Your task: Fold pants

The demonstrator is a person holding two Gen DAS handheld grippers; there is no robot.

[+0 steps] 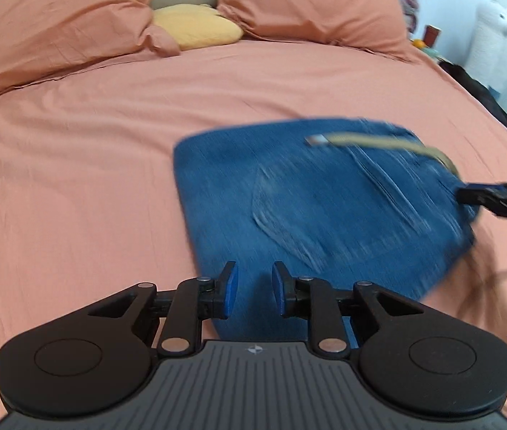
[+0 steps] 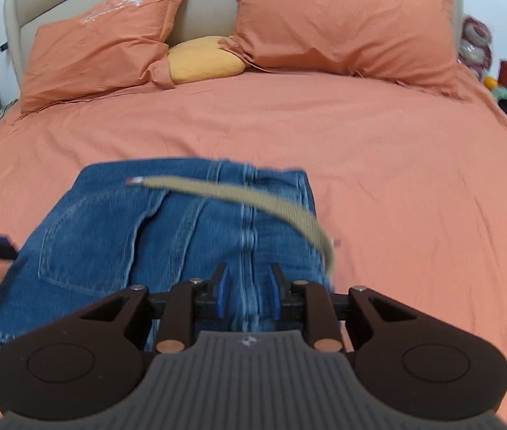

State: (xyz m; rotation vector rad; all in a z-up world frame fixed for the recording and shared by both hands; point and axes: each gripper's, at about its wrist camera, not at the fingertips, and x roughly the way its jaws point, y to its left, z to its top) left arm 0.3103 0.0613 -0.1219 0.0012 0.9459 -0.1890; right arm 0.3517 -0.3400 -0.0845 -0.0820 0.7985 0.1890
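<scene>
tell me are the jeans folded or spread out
Folded: the jeans lie as one compact block on the bed, no legs stretched out.

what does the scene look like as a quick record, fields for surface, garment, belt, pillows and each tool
surface: bed with orange sheet
garment: blue jeans, folded into a compact stack, lying flat on the bed
belt: tan belt curving across the top of the jeans, metal tip free
pillows: two orange pillows against the headboard, small yellow cushion between them
left tool: jaws apart over the near edge of the jeans, pads not pressing on the fabric
right tool: jaws apart over the jeans' centre seam, pads not pressing
image quality: jeans motion-blurred
</scene>
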